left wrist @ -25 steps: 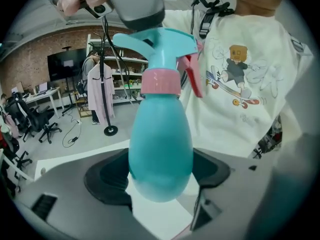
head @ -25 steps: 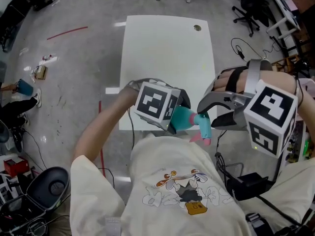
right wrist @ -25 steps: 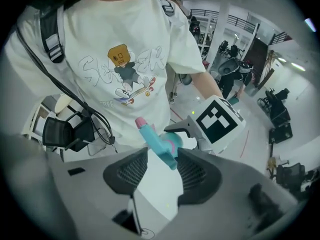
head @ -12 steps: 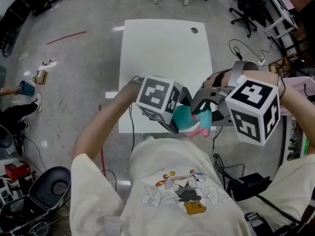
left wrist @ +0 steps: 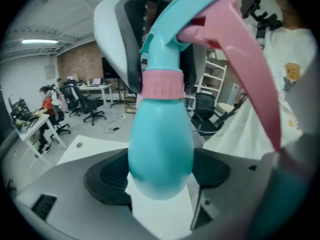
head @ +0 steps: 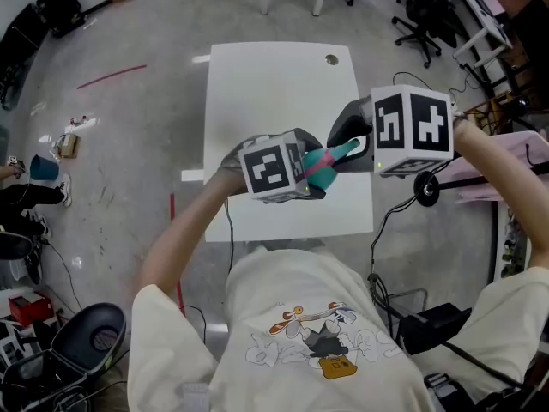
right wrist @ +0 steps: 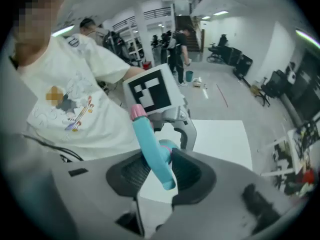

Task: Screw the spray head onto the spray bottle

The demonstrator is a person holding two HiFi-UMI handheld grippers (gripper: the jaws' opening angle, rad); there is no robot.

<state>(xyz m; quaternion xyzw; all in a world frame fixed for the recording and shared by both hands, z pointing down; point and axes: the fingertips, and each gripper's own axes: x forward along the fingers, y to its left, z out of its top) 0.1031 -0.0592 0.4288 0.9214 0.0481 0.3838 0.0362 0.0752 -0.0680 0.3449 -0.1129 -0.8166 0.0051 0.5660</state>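
2 grippers in use, both on 1 assembly; entries run from your body outward.

1. Cream T-shirt (head: 317,333): cartoon print on the chest; it fills the low part of the head view.
2. Your left gripper (left wrist: 160,176): its marker cube (head: 273,168) faces up in the head view. Its 2 dark pads are pressed on the rounded belly of the spray bottle, 1 pad on each flank.
3. Spray bottle (left wrist: 161,144): teal, egg-shaped body, held in the air over the near edge of the table, with its neck pointing toward your right gripper. A pink collar (left wrist: 161,85) rings the neck where the head sits on it; how far it is threaded cannot be told.
4. Spray head (right wrist: 151,141): teal, with a pink trigger (left wrist: 245,69) and a pink nozzle tip (right wrist: 137,112). It lies between the pads of your right gripper.
5. Your right gripper (right wrist: 162,175): its marker cube (head: 412,131) shows 2 faces in the head view. Its jaws have just been closing, and they pinch the spray head from 2 sides.
6. White table (head: 274,84): rectangular, with 1 small round grommet (head: 331,59) near its far right corner.
7. Grey floor (head: 129,144): 1 red line (head: 111,77) to the left of the table and 1 loose cable (head: 418,84) to the right.
8. Office chairs (head: 420,11): several, black, at the far edge of the room.
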